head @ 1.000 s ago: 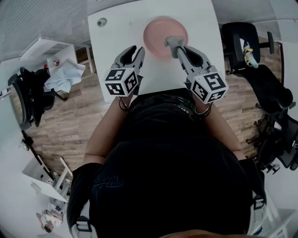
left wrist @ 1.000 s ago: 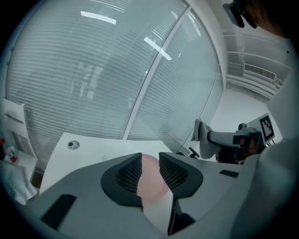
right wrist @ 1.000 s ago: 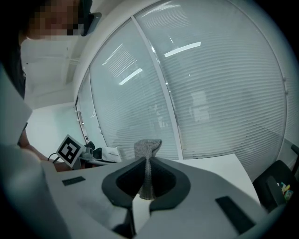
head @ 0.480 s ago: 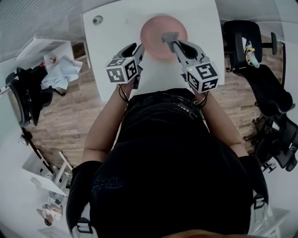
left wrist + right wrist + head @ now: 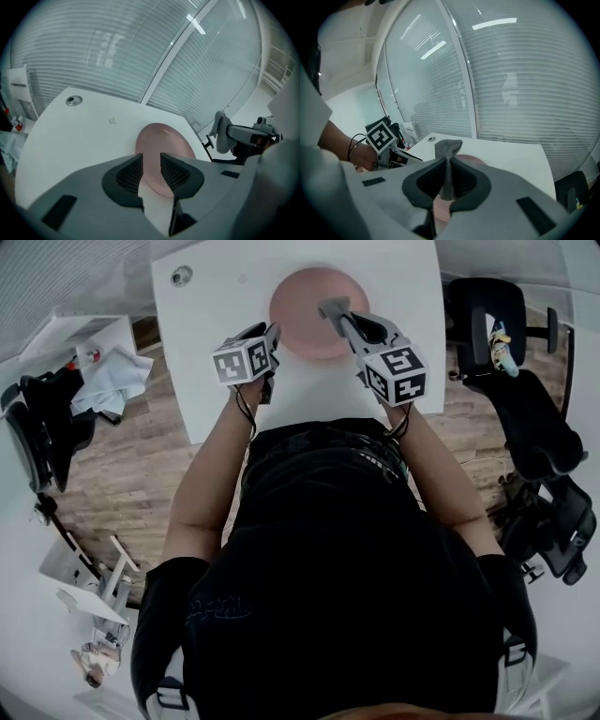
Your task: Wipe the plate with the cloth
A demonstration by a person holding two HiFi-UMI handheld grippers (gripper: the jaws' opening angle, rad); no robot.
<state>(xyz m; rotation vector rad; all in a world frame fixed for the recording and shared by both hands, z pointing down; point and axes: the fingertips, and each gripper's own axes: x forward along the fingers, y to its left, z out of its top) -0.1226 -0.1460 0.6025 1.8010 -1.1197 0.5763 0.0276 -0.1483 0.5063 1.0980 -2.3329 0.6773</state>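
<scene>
A pink plate [image 5: 305,329] lies on the white table [image 5: 403,296]; the left gripper view looks down on it [image 5: 164,140]. My right gripper [image 5: 336,317] is shut on a grey knitted cloth [image 5: 332,307], whose free end sticks up past the jaws [image 5: 448,149] over the plate's right part. My left gripper [image 5: 273,335] hovers at the plate's near left rim. Its jaws [image 5: 151,163] have just been opening slightly and stand open by a narrow gap with nothing between them. The left gripper view also shows the cloth [image 5: 219,133] in the right gripper [image 5: 243,137].
A round cable grommet [image 5: 181,276] sits in the table's far left corner. Black office chairs [image 5: 525,418] stand to the right, a low shelf with crumpled cloths [image 5: 112,371] to the left. Window blinds [image 5: 140,51] rise behind the table.
Both grippers have sunk toward the table and moved farther over it. The cloth end now hangs over the plate, and the left gripper has come to the plate's rim.
</scene>
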